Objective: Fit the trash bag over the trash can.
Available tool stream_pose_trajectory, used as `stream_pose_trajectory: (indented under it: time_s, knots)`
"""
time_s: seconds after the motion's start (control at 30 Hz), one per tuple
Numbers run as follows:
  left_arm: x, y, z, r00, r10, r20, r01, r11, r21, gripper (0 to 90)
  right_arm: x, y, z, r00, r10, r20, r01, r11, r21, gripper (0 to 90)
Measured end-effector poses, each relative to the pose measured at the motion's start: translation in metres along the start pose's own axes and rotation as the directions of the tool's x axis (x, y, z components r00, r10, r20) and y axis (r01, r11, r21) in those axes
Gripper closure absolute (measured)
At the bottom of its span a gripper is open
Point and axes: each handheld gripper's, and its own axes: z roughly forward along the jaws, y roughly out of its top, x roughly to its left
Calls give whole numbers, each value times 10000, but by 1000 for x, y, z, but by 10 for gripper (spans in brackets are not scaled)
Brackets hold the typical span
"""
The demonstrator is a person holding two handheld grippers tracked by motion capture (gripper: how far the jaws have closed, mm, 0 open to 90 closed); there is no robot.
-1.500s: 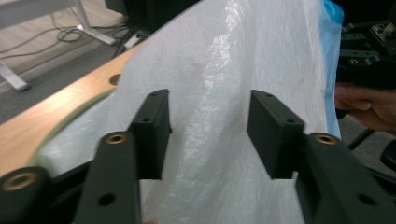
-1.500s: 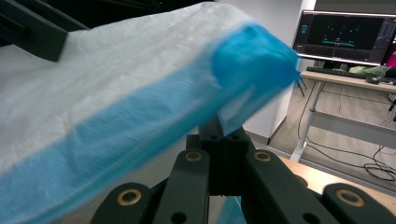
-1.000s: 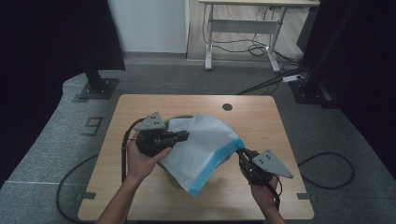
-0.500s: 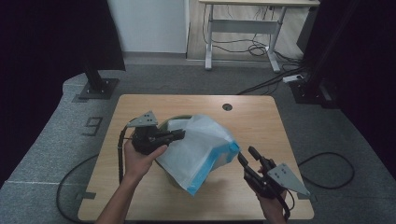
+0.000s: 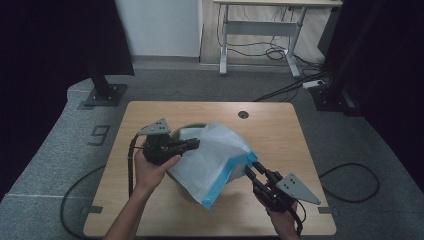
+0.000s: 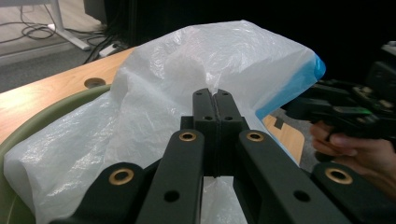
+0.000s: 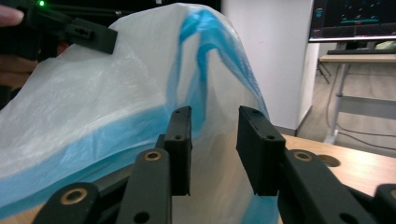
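White translucent plastic bag (image 5: 212, 157) with a blue band along its edge, crinkled, puffed up into a tent shape. It sits at the middle of the wooden table (image 5: 280, 130), draped over a green round bin (image 5: 186, 129) whose rim shows on the left. Left gripper (image 5: 192, 144) has its jaws clamped together on a fold of the bag's white film, holding it up; in the left gripper view the film comes out right at the closed tips. Right gripper (image 5: 251, 167) is just at the bag's blue edge, jaws apart and just been narrowing, with the blue-edged film in front of the gap, pads not pressing it.
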Motion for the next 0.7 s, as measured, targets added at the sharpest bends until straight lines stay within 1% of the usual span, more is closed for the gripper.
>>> stream_pose_trajectory:
  time_s: [0.13,0.23,0.3,0.37,0.47,0.53,0.6,0.7]
  knots:
    - [2,-1,-1,10000,-71,-14,71,10000,3,900,-2,1,7,9998,180,-96,-181,9998,-106,663]
    - [2,-1,0,10000,-85,8,85,10000,-4,900,0,5,10,9993,310,-214,-314,9993,-189,667]
    - [2,-1,0,10000,-63,1,63,10000,16,900,1,7,12,9995,240,-189,-244,9994,-226,673]
    - [2,-1,1,10000,-53,25,53,10000,38,900,1,10,14,9991,328,-269,-336,9990,-281,685]
    - [1,-1,1,10000,-43,35,42,10000,45,900,0,12,17,9985,420,-360,-434,9983,-399,734]
    - [2,-1,1,10000,-53,2,53,10000,18,900,0,14,18,9985,392,-371,-410,9980,-487,817]
    - [3,-1,0,10000,-65,-57,65,10000,-3,899,2,15,19,9993,204,-307,-221,9981,-568,886]
    - [5,0,-2,9998,-125,-184,123,9999,-82,900,3,16,20,9985,119,-539,-152,9981,-601,889]
